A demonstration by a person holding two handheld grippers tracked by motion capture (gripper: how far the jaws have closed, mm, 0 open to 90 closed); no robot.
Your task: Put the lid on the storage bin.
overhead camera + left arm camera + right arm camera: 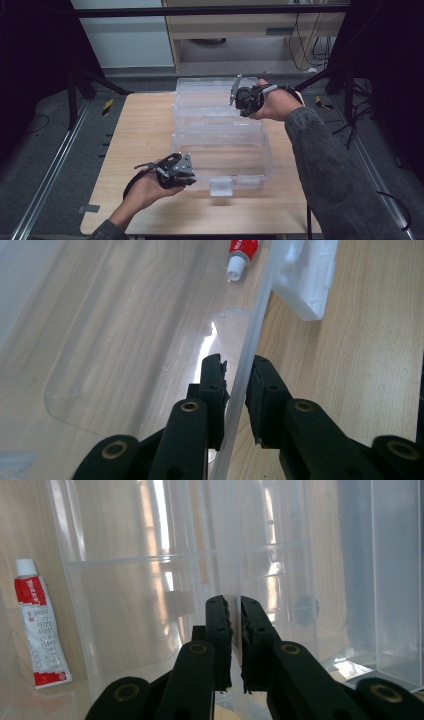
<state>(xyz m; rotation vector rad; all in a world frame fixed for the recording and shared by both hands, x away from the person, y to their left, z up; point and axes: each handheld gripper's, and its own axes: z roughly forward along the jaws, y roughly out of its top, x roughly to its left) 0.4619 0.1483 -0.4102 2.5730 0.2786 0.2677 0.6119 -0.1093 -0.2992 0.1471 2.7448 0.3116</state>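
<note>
Clear plastic storage box (pixel 220 145) lies open on the wooden table (pixel 135 135). At its near left corner the left gripper (pixel 192 176) has its 2 jaws clamped on the box's front wall, and a red-and-white tube (pixel 242 254) lies inside. At the far right, the right gripper (pixel 234 92) pinches the thin edge of the raised lid (pixel 280 560).

High view: dim overall, corners at 10 and 2 o'clock nearly black, slightly soft and low-res. The wooden table (pixel 145 135) is the only evenly lit area; faint shadow under the clear plastic box (pixel 220 145) at 6 o'clock. Left gripper view: bright, white glare patch on the box floor near centre, jaws in the foreground slightly soft. Right gripper view: warm light streaks through the box walls at 12 o'clock, reflections muddy the see-through walls; the red-and-white tube (pixel 39 625) at 9 o'clock stays legible.
</note>
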